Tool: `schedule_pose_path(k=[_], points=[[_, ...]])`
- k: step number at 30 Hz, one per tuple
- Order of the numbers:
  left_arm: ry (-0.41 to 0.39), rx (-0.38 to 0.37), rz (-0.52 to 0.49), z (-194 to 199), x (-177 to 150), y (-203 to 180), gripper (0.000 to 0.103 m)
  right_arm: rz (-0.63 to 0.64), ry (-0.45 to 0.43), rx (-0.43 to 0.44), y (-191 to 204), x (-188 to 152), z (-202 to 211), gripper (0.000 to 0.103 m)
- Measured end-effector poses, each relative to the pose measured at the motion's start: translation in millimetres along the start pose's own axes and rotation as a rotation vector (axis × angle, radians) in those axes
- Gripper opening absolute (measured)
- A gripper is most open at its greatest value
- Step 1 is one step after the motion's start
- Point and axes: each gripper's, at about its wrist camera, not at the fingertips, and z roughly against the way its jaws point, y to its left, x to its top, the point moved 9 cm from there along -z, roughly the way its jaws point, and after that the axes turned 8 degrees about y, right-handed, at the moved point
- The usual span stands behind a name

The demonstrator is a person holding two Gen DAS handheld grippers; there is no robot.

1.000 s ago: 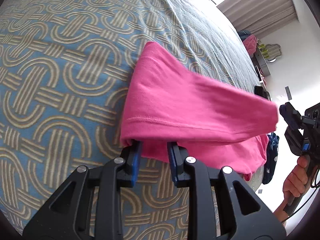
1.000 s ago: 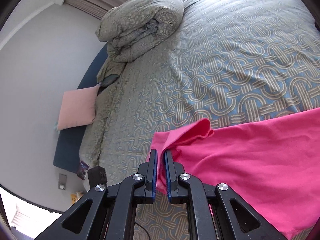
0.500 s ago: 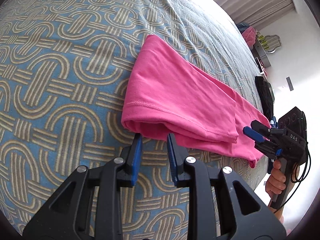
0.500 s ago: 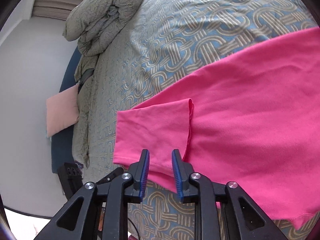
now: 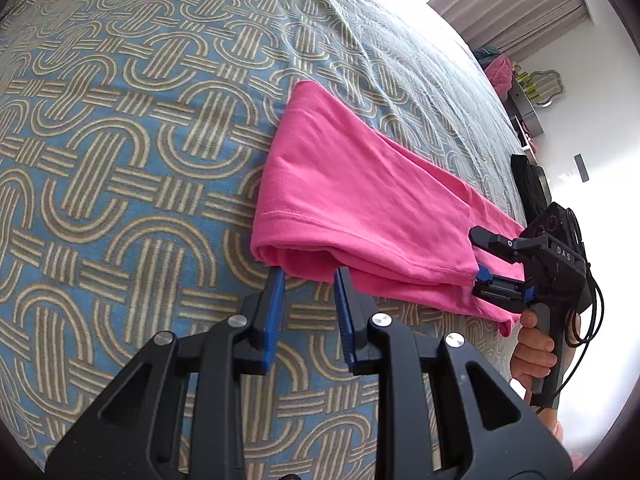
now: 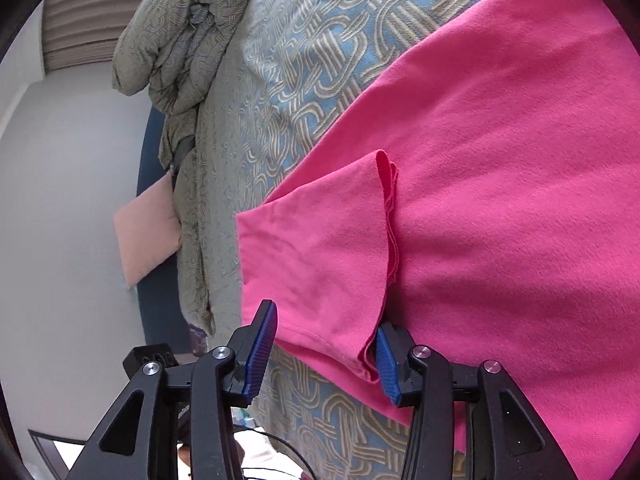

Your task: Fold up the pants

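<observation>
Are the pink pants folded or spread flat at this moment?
Folded: the pink pants lie doubled on the bedspread, an upper layer's hemmed edge over a lower layer.

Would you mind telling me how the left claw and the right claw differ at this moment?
The left claw has a narrower gap, and its tips meet the folded edge of the pink pants. The right claw gapes wider, with a pants corner lying loose between its fingers. Both are open, gripping nothing, over the patterned bedspread.

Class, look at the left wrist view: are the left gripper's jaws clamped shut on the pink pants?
No, the left gripper is open, just short of the pants.
</observation>
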Motion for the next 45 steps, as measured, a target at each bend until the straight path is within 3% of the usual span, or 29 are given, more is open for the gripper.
schedule_pose_path(k=[4,5,6,13,16,19,23,25,27,29,32,35,38,42,45], points=[[-0.008,-0.001,-0.002,2,-1,0,0.026,0.01,0.002,-0.004,12,11,-10,0.044],[-0.011,0.002,-0.007,4,-1,0,0.026,0.014,-0.006,-0.026,13,13,-12,0.014],[-0.015,0.006,-0.012,6,-2,-1,0.026,0.031,-0.024,-0.065,15,15,-11,0.005],[-0.048,-0.003,0.02,23,4,9,0.026,0.155,-0.147,-0.088,63,5,27,0.005],[-0.075,-0.021,0.036,33,8,11,0.026,0.166,-0.199,-0.13,67,4,50,0.005],[-0.094,-0.027,0.027,38,17,6,0.026,0.171,-0.19,-0.203,49,5,61,0.005],[-0.098,-0.03,-0.043,32,31,-20,0.026,0.076,-0.129,-0.289,-2,9,52,0.009],[-0.095,-0.021,-0.1,24,34,-38,0.026,0.017,-0.11,-0.32,-27,8,49,0.018],[-0.081,0.002,-0.168,12,35,-57,0.026,-0.043,-0.125,-0.255,-39,6,54,0.02],[-0.049,0.009,-0.206,-5,37,-71,0.026,-0.045,-0.142,-0.253,-41,3,63,0.022],[0.004,0.019,-0.251,-31,35,-85,0.026,0.014,-0.199,-0.373,-39,-2,81,0.027],[0.056,0.079,-0.267,-58,30,-86,0.026,0.095,-0.247,-0.516,-33,-11,94,0.035],[0.053,0.114,-0.276,-67,28,-91,0.026,0.136,-0.282,-0.593,-36,-23,109,0.039],[0.062,0.104,-0.293,-67,25,-108,0.026,0.151,-0.337,-0.707,-54,-31,137,0.04],[0.054,0.093,-0.338,-67,20,-131,0.026,0.126,-0.354,-0.732,-65,-35,152,0.04]])
